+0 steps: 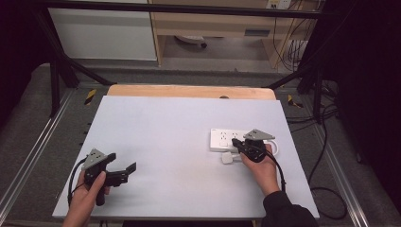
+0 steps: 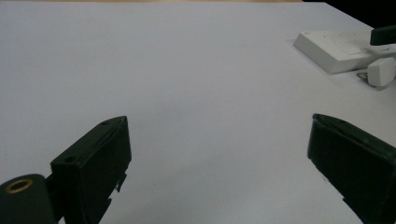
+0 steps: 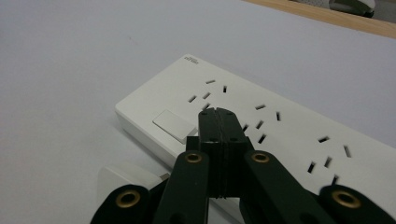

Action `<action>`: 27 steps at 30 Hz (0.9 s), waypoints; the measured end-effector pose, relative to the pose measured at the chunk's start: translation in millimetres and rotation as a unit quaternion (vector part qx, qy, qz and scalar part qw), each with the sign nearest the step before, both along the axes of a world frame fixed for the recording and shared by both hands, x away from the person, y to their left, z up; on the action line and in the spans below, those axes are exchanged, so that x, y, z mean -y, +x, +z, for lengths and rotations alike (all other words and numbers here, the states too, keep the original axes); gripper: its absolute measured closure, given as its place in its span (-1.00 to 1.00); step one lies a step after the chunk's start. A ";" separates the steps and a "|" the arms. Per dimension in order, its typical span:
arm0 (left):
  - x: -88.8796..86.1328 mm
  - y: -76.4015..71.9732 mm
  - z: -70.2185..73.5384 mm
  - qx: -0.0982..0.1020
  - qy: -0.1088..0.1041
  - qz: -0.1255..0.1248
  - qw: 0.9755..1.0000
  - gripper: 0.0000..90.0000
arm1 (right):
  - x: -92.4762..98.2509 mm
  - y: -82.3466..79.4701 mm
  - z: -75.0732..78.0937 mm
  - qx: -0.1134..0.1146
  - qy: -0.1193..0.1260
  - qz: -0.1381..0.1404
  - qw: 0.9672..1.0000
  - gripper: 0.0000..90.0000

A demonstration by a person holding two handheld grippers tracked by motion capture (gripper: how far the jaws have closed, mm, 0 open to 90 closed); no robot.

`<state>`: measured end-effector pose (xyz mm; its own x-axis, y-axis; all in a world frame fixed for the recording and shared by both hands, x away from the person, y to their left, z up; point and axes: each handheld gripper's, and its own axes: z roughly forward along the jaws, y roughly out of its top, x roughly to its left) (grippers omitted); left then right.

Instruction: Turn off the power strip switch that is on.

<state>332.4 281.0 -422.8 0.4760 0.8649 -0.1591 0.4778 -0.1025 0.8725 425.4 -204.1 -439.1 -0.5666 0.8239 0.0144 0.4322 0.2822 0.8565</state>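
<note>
A white power strip (image 1: pixel 226 140) lies on the right part of the table, and its sockets and rocker switch (image 3: pixel 173 124) are plain in the right gripper view. A small white plug (image 1: pixel 227 159) lies loose on the table just in front of the strip, also seen as the plug (image 3: pixel 125 178) and from afar as the plug (image 2: pixel 380 72). My right gripper (image 1: pixel 235 142) (image 3: pixel 219 114) is shut with nothing between its jaws, its tips just above the strip beside the switch. My left gripper (image 1: pixel 122 161) (image 2: pixel 219 120) is open over bare table at the front left, far from the strip (image 2: pixel 332 49).
The table (image 1: pixel 165 132) has a pale grey mat with a wooden edge (image 1: pixel 189 91) at the back. Black frame bars and cables (image 1: pixel 326 142) run along the floor at the right. A wide stretch of bare mat separates the two grippers.
</note>
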 end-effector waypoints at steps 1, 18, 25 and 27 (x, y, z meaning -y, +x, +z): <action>0.0 0.0 0.0 0.000 0.000 0.000 1.000 -0.86 | -0.1 0.1 -0.3 -0.002 0.000 0.000 1.000 1.00; 0.1 0.0 -0.1 0.000 0.000 0.000 1.000 -0.86 | -1.0 1.2 -3.4 -0.011 -0.002 0.002 1.000 1.00; 0.2 0.0 0.0 0.000 0.000 0.000 1.000 -0.86 | -1.4 1.9 -4.9 -0.013 -0.004 0.006 1.000 1.00; 0.2 -0.1 0.0 0.000 0.000 0.000 1.000 -0.86 | -1.7 1.9 -5.0 -0.013 -0.003 0.006 1.000 1.00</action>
<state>332.3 280.8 -422.8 0.4763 0.8649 -0.1586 0.4776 -0.1031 0.8725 427.3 -202.4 -444.1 -0.5758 0.8172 0.0239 0.4512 0.2932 0.8429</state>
